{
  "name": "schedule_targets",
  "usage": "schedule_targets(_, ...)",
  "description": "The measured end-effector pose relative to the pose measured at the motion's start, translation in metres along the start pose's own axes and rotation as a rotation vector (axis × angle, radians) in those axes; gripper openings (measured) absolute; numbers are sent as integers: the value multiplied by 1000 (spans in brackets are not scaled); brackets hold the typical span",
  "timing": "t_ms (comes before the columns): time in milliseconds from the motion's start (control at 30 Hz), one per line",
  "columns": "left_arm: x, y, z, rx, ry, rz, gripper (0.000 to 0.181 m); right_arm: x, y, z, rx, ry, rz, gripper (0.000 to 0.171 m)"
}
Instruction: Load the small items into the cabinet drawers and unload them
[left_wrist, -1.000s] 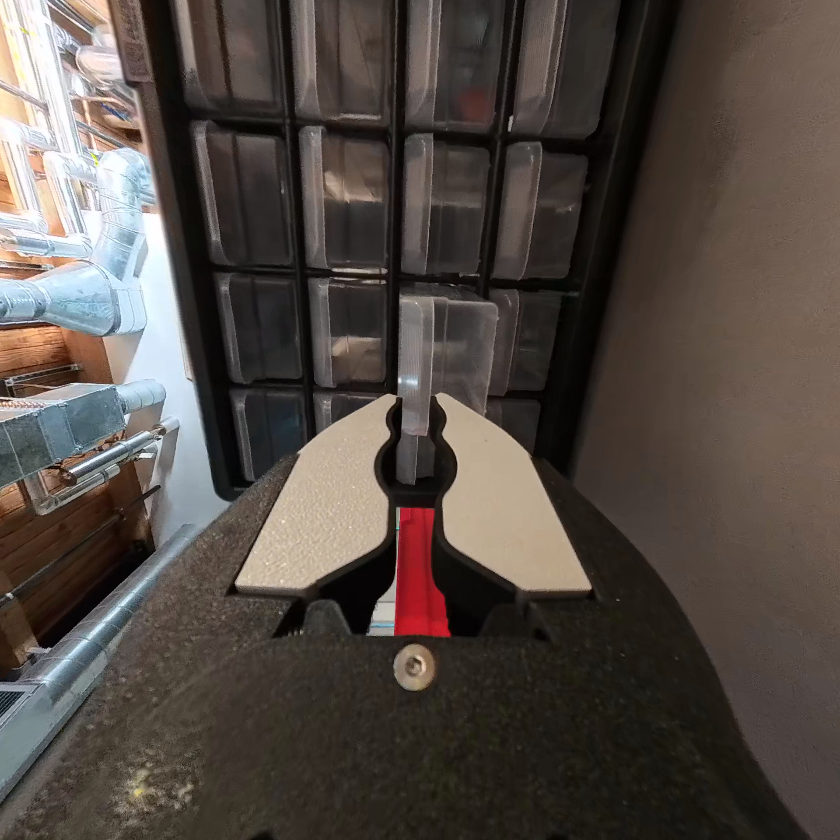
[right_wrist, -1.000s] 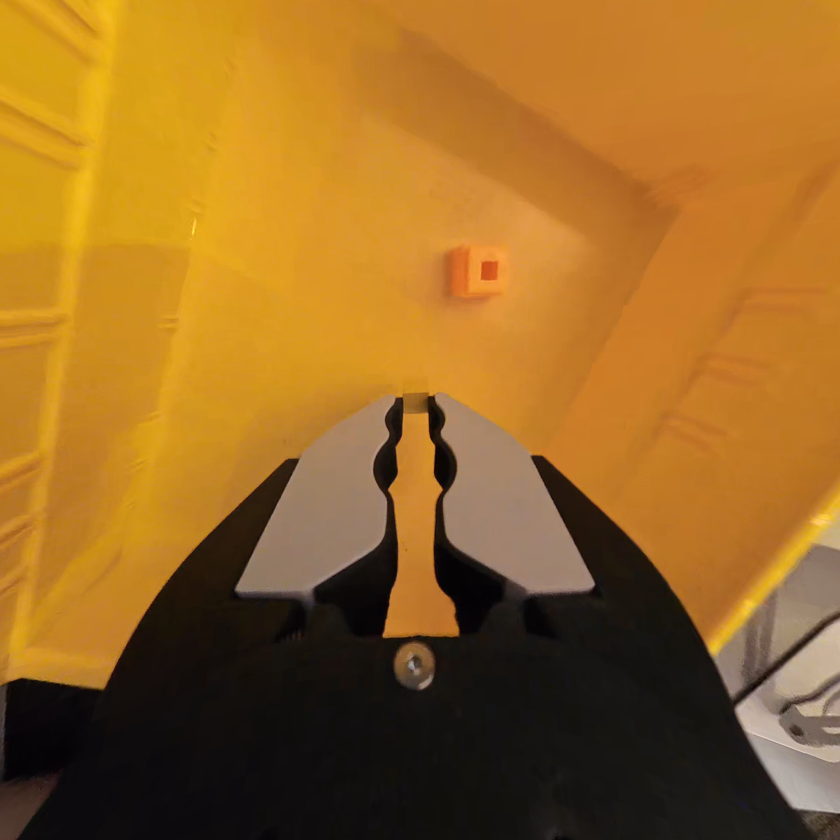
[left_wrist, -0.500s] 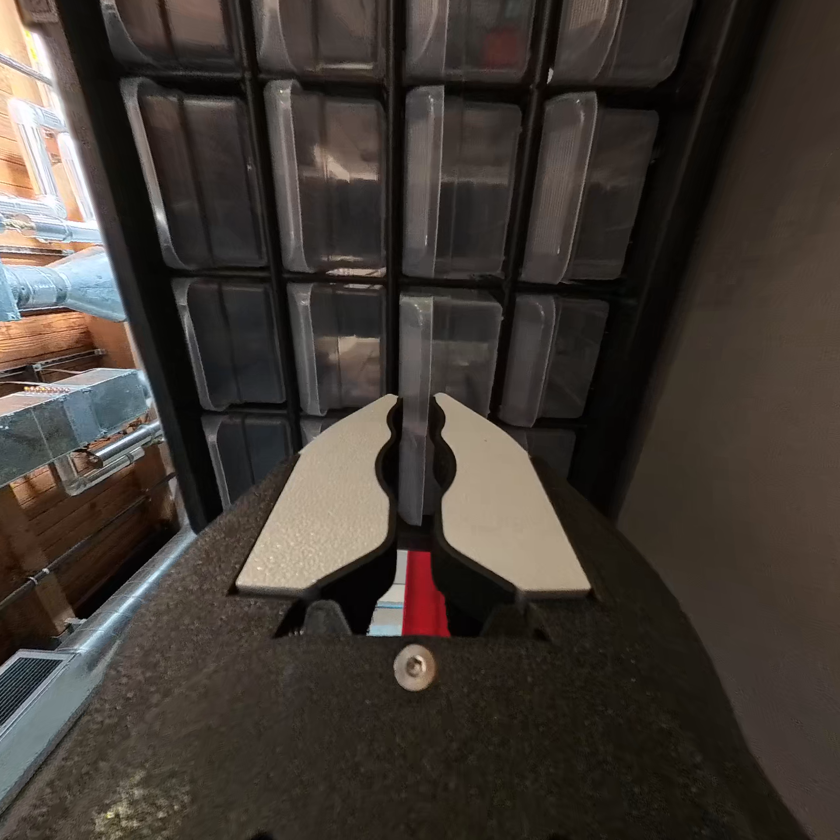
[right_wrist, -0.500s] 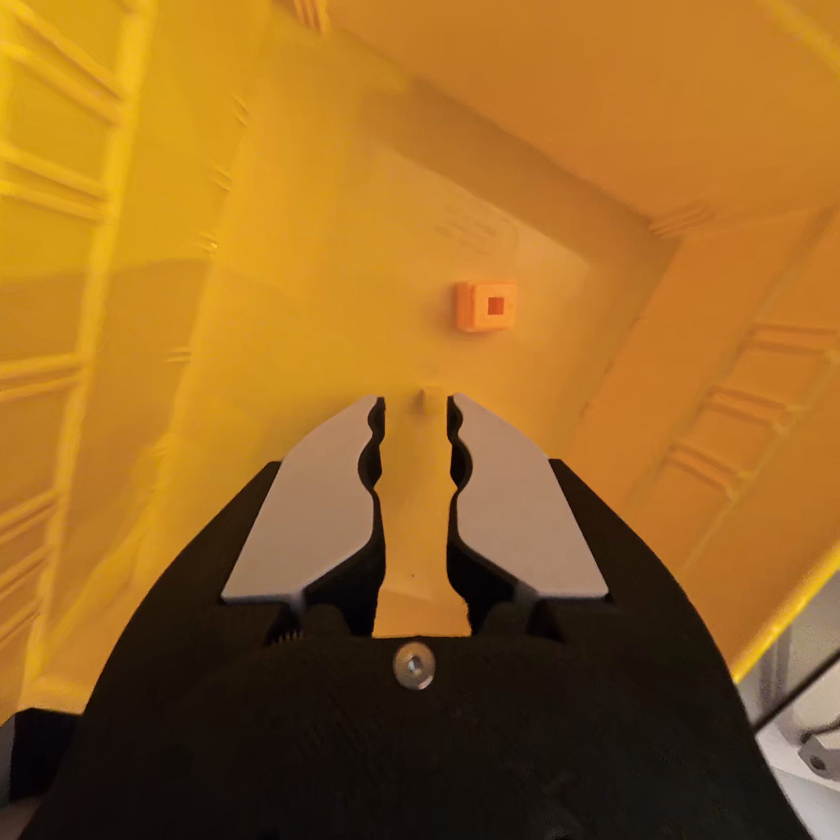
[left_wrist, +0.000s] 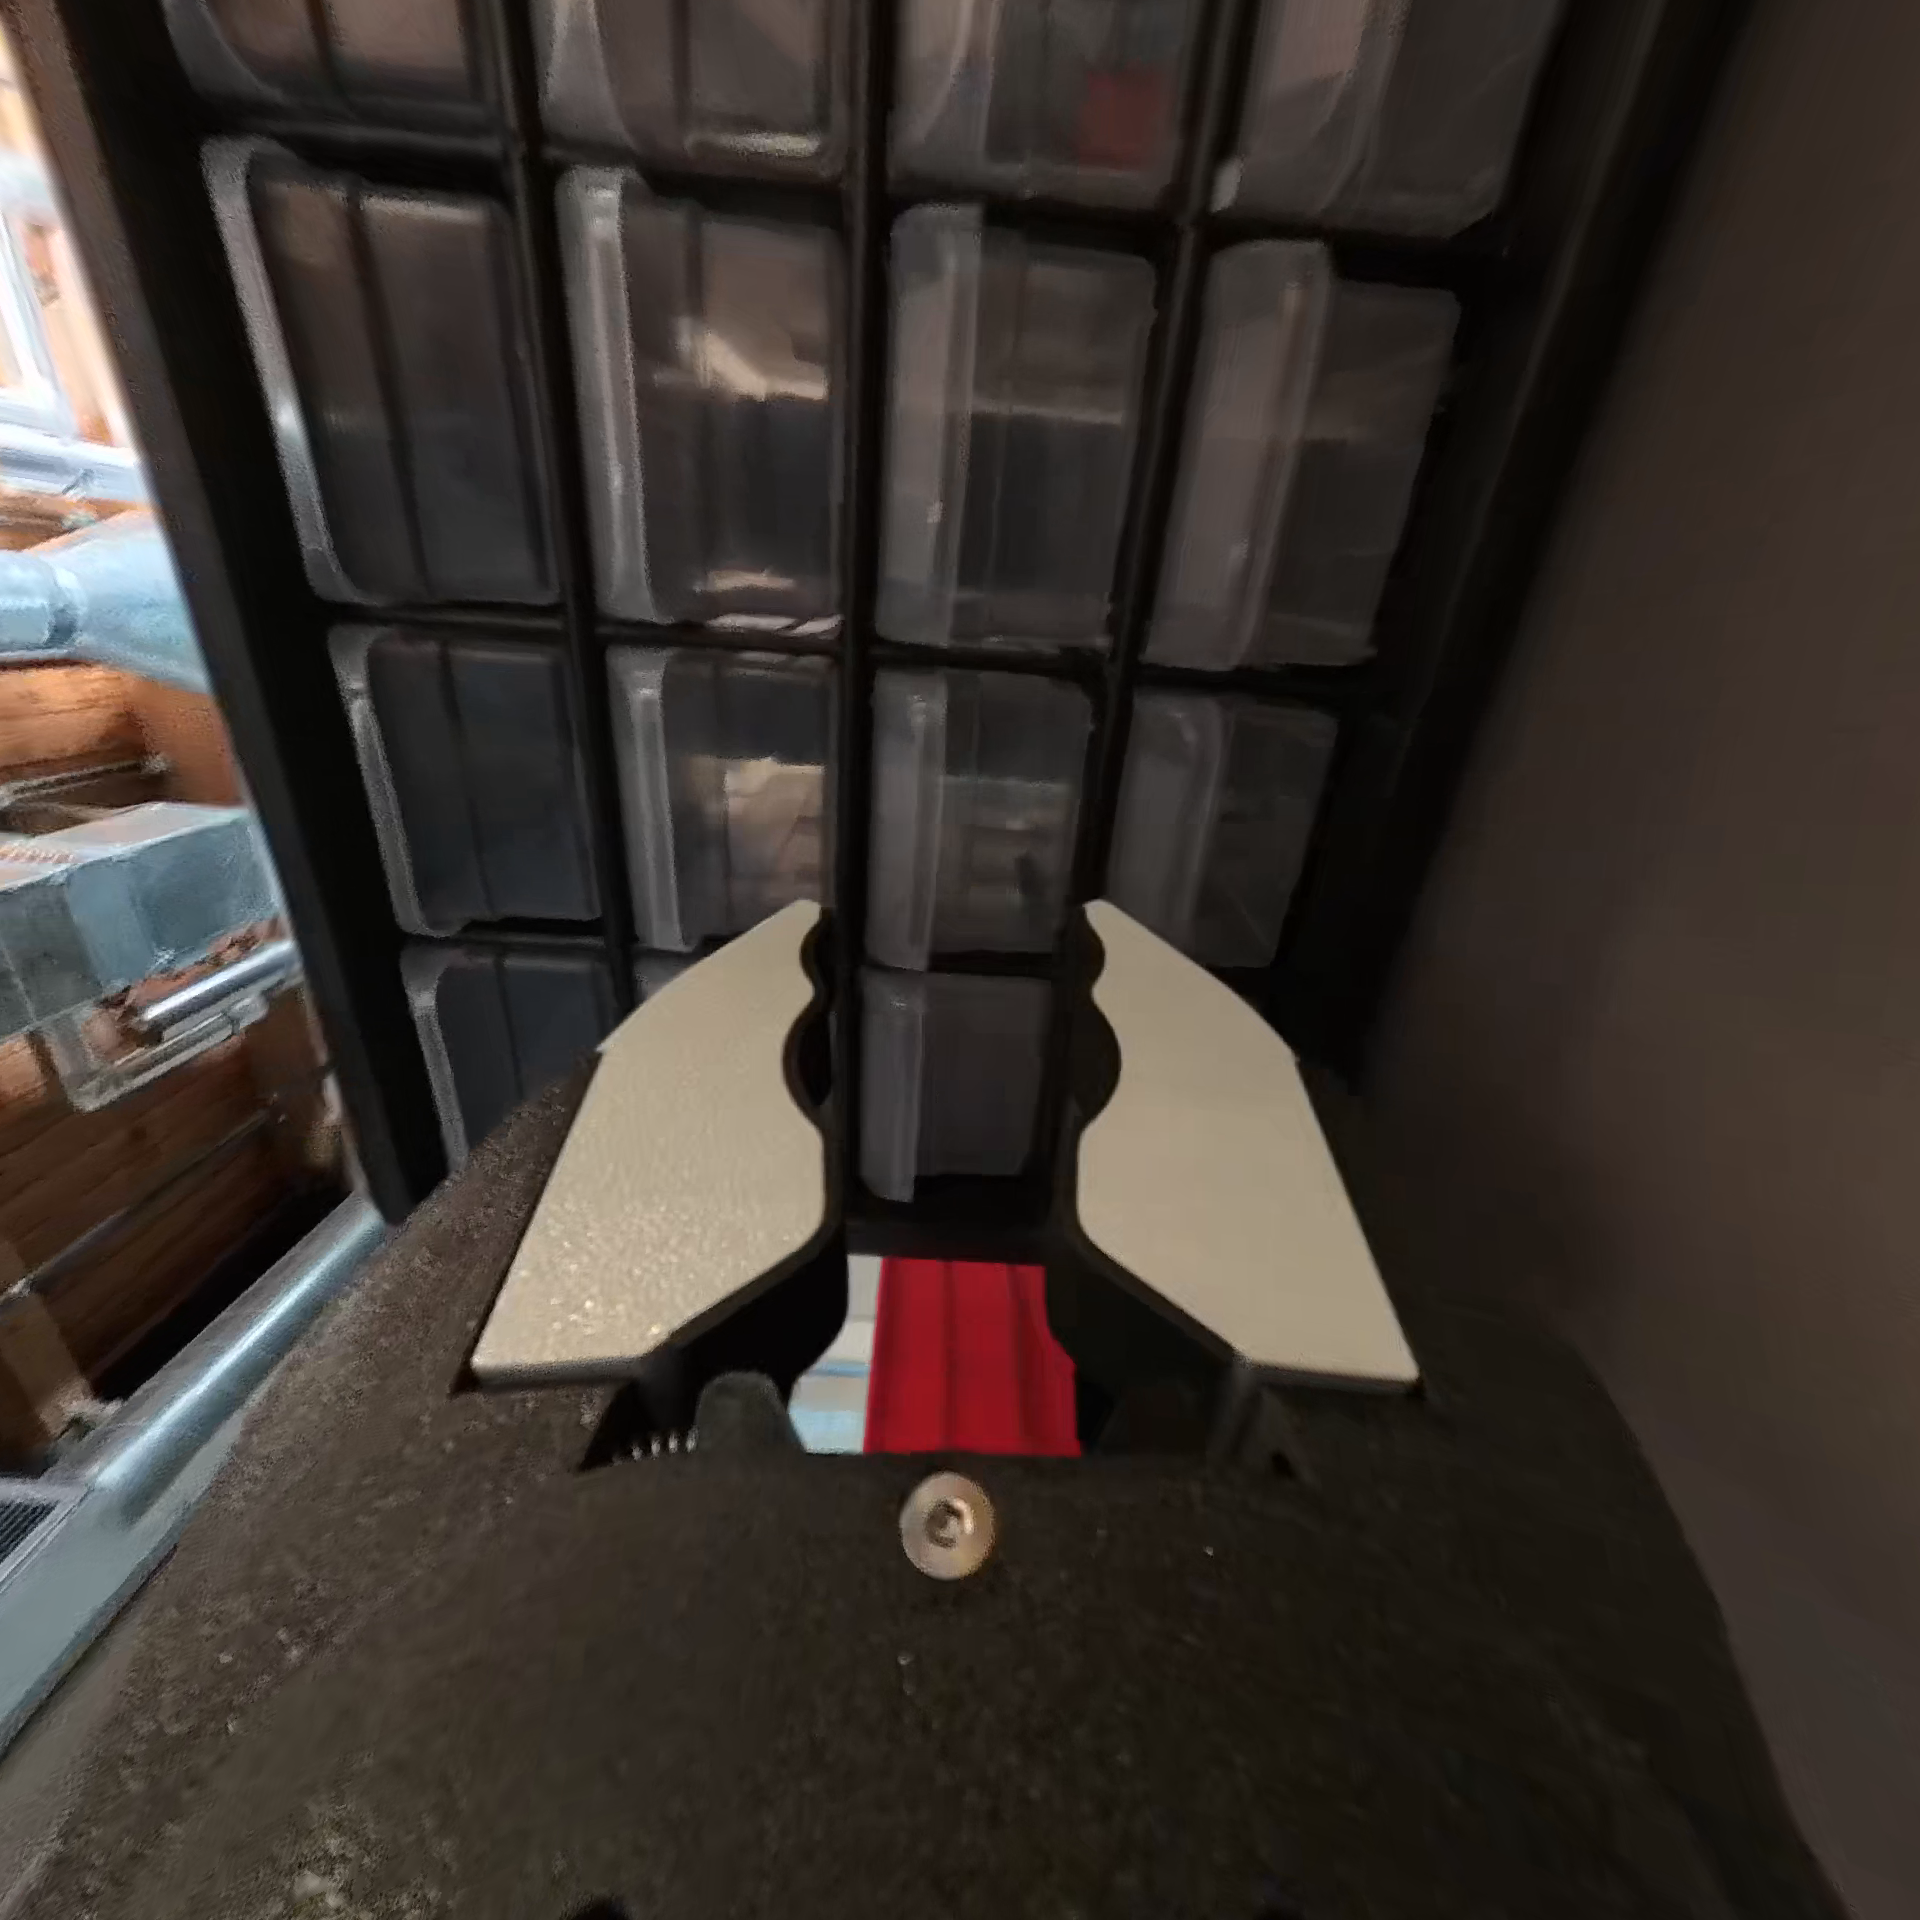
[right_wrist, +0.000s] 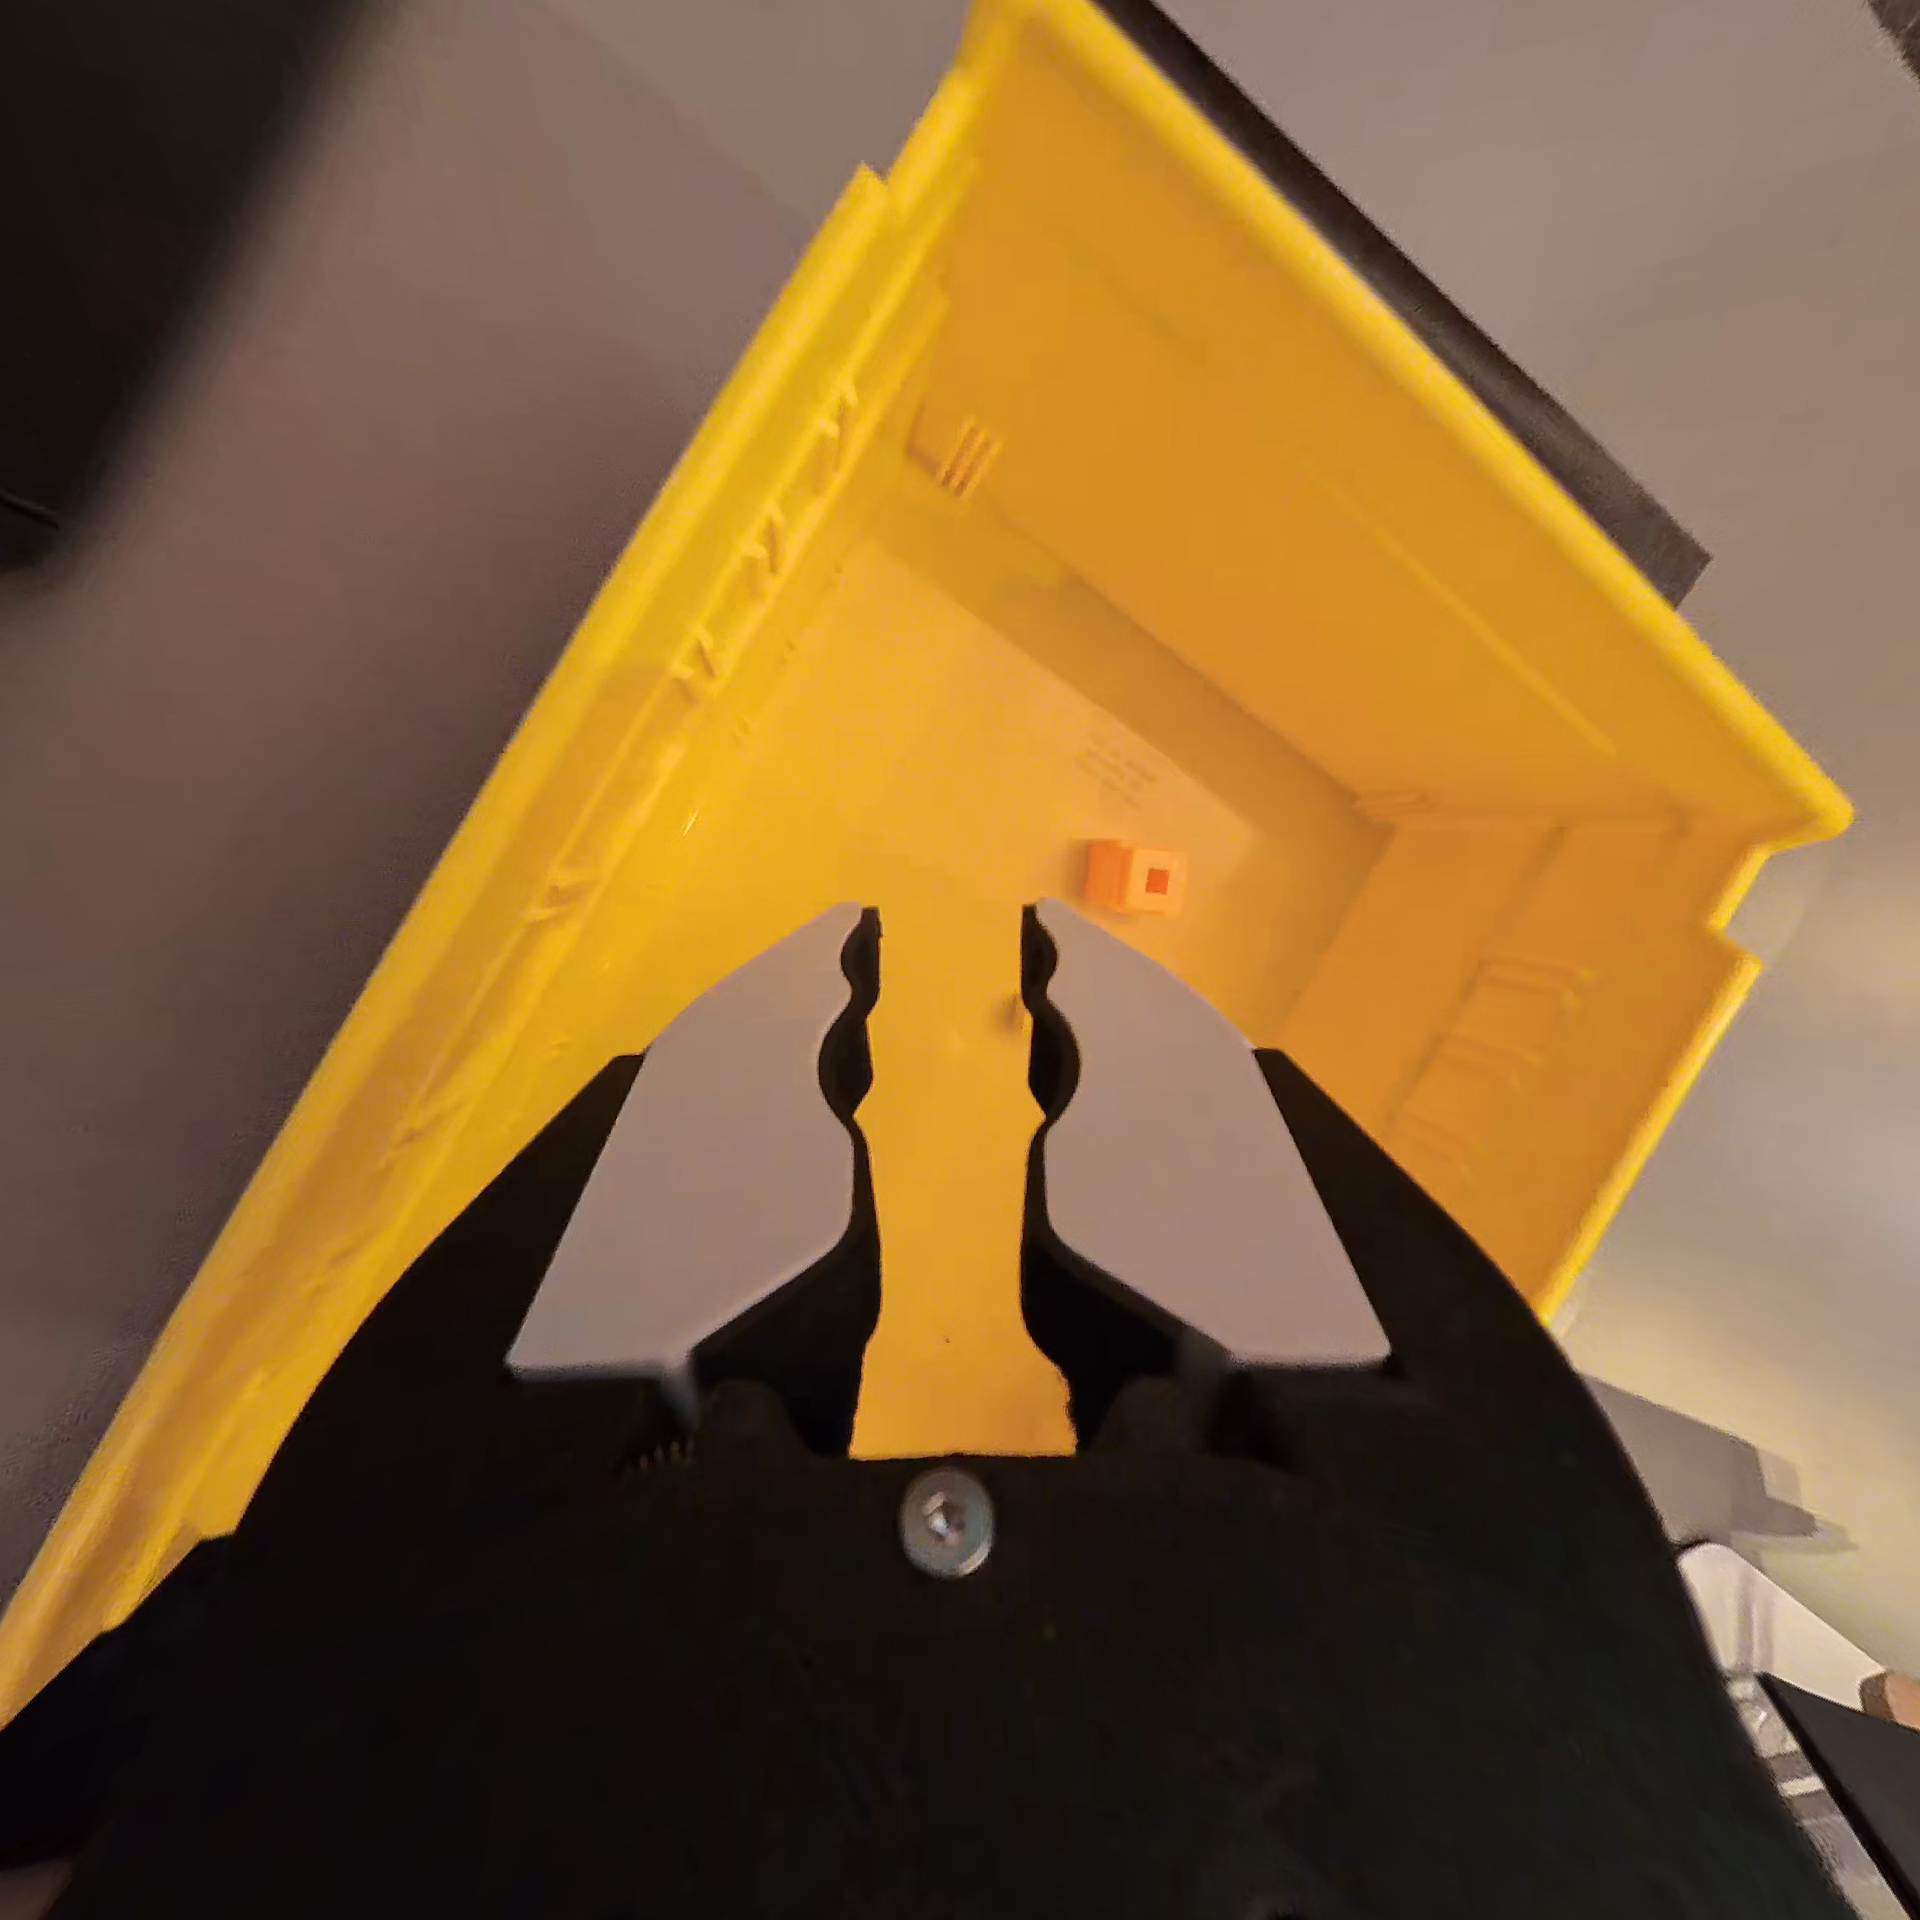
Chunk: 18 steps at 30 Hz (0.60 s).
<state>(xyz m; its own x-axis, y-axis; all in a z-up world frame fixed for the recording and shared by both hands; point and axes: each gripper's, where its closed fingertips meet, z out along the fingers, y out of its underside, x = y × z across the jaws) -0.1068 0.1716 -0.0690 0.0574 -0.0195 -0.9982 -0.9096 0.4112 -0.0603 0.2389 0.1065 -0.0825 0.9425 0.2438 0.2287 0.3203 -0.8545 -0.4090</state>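
The black cabinet (left_wrist: 857, 582) fills the left wrist view with rows of clear drawers, all shut. My left gripper (left_wrist: 951, 920) is open and empty just in front of the clear drawer (left_wrist: 982, 821) in the third column. In the right wrist view my right gripper (right_wrist: 948, 914) is open and empty above the yellow bin (right_wrist: 1299, 468). A small orange cube (right_wrist: 1138, 878) lies on the bin floor beyond my fingertips. A tiny yellow piece (right_wrist: 1010, 1006) lies on the floor by my right finger.
A grey wall (left_wrist: 1714, 831) stands right of the cabinet. Metal ducts (left_wrist: 104, 623) and wood are on the left. A red object (left_wrist: 966, 1351) shows below my left fingers. The bin rests on a grey surface (right_wrist: 312, 520), with a black strip (right_wrist: 1558, 364) behind it. About 35 centimetres separates my left fingertips from my right. My left tips are roughly 5 centimetres from the black cabinet (left_wrist: 857, 582).
My left gripper pushed the drawer in, let go of its handle and opened. My right gripper released the tiny yellow piece into the bin, opened wider and drew back out.
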Motion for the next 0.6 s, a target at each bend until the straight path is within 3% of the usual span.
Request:
schedule_targets(133,21,1,-14,46,37,71,32,3,-3,-19,35,52,-8,27)
schedule_targets(367,34,5,6,-22,43,125,20,3,-23,-68,193,120,-17,27)
schedule_targets(600,36,5,13,-39,22,135,11,-6,-33,-88,239,156,-74,27)
